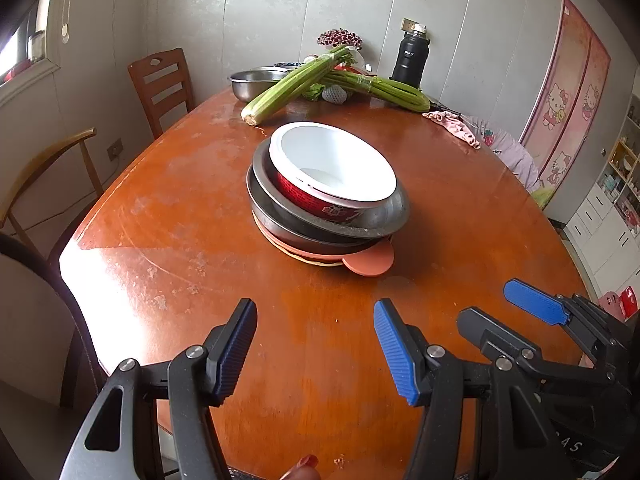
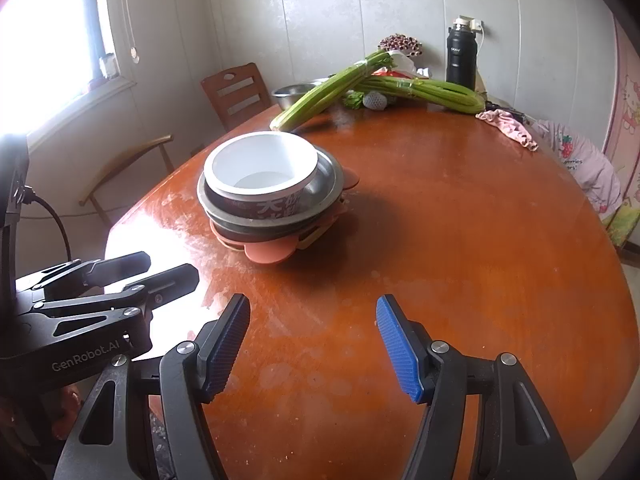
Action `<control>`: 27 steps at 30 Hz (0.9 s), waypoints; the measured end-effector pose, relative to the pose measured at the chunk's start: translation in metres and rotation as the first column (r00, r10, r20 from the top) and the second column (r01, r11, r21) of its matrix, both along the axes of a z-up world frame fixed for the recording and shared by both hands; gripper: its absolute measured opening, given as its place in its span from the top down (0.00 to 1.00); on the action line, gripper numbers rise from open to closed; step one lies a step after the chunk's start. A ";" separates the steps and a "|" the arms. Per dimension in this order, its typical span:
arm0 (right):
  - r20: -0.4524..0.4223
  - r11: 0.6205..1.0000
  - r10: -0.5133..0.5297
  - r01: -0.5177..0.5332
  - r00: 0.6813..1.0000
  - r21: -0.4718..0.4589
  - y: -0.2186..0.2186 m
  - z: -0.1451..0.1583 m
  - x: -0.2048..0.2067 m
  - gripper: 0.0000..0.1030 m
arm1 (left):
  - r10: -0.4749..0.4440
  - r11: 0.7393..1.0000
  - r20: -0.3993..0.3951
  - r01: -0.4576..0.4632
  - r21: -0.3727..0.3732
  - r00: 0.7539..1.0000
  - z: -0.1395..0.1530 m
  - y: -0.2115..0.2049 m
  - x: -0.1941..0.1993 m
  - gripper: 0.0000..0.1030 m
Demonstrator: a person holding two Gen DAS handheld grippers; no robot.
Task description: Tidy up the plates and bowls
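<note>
The stack (image 1: 326, 196) sits at centre frame in the left view and left of centre in the right view, on the bare wooden table (image 1: 180, 208), well apart from both claws. On top is a white-lined bowl (image 1: 332, 164) with a red printed wall; it looks like thin plastic or paper, so probably light, easily dented and apt to tip, since it leans inside the steel bowl (image 1: 384, 216) beneath. Under that comes a darker metal pan (image 1: 272, 224), then a flat pink plate (image 1: 370, 261) with a round tab poking out toward the lower right in the left view. The metal pieces look stiff and smooth, likely slippery under a pinch; their thin rims seem the best hold. The pink tab offers an easy hold for the bottom plate. The left gripper (image 1: 316, 348) hangs over bare wood at lower frame, jaws apart, nothing between them. The right gripper (image 2: 314, 346) is likewise spread and empty; it also shows at the lower right of the left view.
</note>
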State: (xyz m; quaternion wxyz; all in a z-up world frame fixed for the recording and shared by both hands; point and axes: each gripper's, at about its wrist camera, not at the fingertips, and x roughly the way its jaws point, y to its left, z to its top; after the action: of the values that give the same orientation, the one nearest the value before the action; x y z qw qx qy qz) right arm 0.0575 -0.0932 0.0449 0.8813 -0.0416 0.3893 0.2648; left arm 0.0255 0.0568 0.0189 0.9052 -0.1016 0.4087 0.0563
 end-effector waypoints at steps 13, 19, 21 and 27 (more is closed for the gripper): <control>-0.008 1.000 0.005 -0.005 1.000 0.016 -0.004 -0.003 0.001 0.34 | -0.001 1.000 -0.004 0.001 0.008 1.000 -0.001 -0.002 0.000 0.41; -0.007 1.000 0.001 -0.001 1.000 0.014 -0.005 -0.003 0.000 0.34 | -0.004 1.000 -0.007 0.004 0.013 1.000 -0.003 -0.002 0.000 0.41; -0.006 1.000 -0.001 0.001 1.000 0.017 -0.006 -0.003 -0.001 0.34 | -0.004 1.000 -0.009 0.004 0.016 1.000 -0.003 -0.002 0.001 0.41; -0.012 1.000 -0.008 0.008 1.000 0.016 -0.007 -0.003 0.000 0.34 | -0.006 1.000 -0.011 0.007 0.018 1.000 -0.003 -0.002 0.001 0.41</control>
State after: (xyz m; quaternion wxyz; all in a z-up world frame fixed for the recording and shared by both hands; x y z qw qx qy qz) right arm 0.0573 -0.1001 0.0418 0.8803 -0.0313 0.3925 0.2647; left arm 0.0267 0.0545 0.0154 0.9039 -0.0920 0.4137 0.0576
